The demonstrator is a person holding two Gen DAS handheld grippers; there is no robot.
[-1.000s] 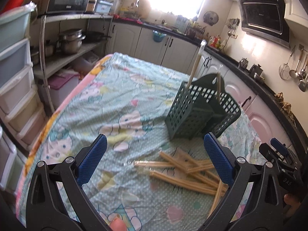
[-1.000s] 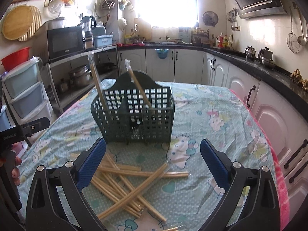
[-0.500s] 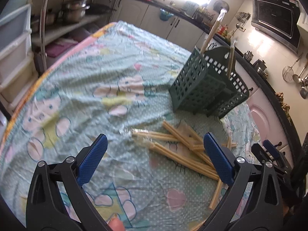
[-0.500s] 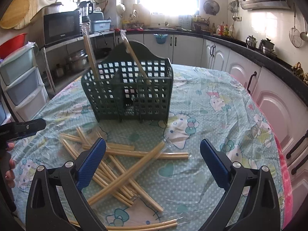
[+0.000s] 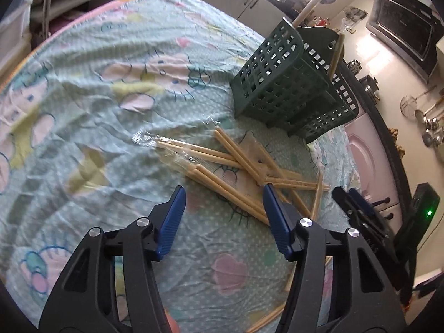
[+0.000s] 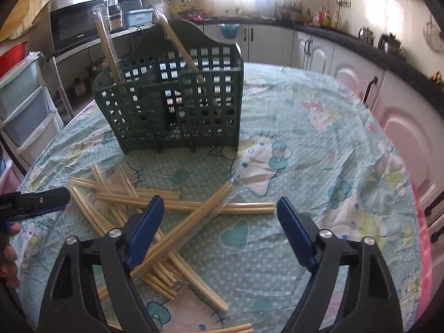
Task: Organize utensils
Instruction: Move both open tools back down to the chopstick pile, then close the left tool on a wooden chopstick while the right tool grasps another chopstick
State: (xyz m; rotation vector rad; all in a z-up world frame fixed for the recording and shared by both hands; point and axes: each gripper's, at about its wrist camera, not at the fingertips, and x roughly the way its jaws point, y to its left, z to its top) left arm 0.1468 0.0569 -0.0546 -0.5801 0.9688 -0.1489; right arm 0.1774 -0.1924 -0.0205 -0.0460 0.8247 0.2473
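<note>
A pile of pale wooden chopsticks in clear wrappers (image 5: 244,163) (image 6: 125,202) lies criss-crossed on the tablecloth in front of a dark green lattice utensil basket (image 5: 277,83) (image 6: 172,105). Two wrapped pairs (image 6: 106,47) (image 5: 337,52) stand upright in the basket. My left gripper (image 5: 223,191) hangs low over the pile's near end. Its jaws are closing, with one wrapped pair lying between them untouched. My right gripper (image 6: 219,202) is also closing over a slanted pair, pads clear of it. Each gripper shows at the other view's edge (image 5: 358,208) (image 6: 36,199).
A patterned teal tablecloth (image 6: 319,144) covers the round table. Kitchen cabinets (image 6: 347,75) and a dark counter run behind and to the right. Plastic drawers (image 6: 25,105) and a microwave (image 6: 72,27) stand at the left. A hand (image 6: 8,249) holds the left gripper.
Both grippers have come down toward the chopstick pile and tilted further toward the table. Both pairs of jaws have narrowed, the left much more than the right.
</note>
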